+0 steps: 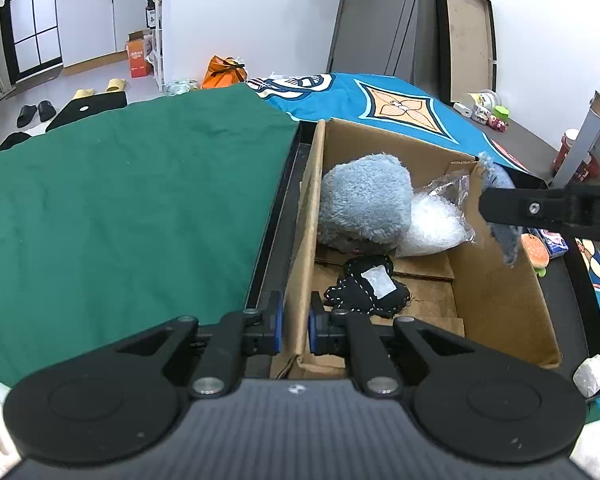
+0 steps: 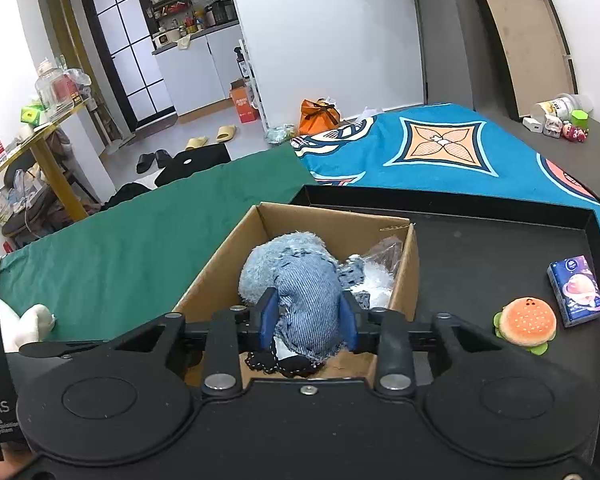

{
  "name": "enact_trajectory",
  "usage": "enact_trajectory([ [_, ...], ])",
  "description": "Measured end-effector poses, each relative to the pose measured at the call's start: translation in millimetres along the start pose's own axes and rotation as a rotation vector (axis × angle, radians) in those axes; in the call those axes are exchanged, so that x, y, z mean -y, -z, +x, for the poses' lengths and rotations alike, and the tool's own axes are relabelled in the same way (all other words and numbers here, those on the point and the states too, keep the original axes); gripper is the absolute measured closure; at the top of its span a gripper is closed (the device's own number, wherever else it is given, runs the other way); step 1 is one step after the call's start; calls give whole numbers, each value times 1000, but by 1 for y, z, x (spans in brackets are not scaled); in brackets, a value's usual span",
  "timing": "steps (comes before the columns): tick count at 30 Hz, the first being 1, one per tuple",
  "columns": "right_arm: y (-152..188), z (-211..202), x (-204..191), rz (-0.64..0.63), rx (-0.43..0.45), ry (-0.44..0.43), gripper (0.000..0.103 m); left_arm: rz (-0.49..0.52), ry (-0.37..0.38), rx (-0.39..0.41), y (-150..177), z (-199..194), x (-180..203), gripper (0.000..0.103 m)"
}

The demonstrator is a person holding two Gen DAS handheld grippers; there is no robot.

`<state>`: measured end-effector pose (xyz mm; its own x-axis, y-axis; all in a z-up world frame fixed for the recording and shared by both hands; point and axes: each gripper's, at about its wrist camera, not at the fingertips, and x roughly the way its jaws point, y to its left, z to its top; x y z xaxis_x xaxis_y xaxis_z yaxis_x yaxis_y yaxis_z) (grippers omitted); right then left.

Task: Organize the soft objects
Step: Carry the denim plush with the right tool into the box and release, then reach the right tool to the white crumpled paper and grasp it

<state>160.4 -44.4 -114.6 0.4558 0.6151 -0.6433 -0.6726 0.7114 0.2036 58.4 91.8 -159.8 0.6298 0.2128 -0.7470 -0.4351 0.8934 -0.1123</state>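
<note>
two grippers, left (image 1: 294,322) pinching cardboard box (image 1: 496,300) wall, right (image 2: 309,320) around denim toy (image 2: 308,292)

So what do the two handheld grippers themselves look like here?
Both match: the left gripper and right gripper are matte black, with a ribbed grey body, two round discs, silver pivot bolts and blue pads. The left one's side carries white "DAS" lettering. A pale sleeve shows at the lower corners of the left view.

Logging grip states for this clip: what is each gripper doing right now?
Left gripper: shut on the cardboard box wall.
Right gripper: denim soft toy between its pads, over the box; grip uncertain.
</note>
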Motion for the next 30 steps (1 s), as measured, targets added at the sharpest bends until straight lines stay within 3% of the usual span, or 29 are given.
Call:
enact_trajectory([
  [7, 5, -8, 2, 16, 9, 47, 56, 10, -3, -4, -5, -6, 3, 92],
  [19, 18, -41, 37, 66, 33, 128, 49, 68, -48, -2, -8, -11, 17, 87],
  [25, 24, -52, 56, 92, 31, 164, 47, 80, -62, -2, -9, -11, 22, 77],
  [30, 31, -58, 71, 122, 25, 185, 45, 121, -70, 1, -11, -12, 32, 60],
])
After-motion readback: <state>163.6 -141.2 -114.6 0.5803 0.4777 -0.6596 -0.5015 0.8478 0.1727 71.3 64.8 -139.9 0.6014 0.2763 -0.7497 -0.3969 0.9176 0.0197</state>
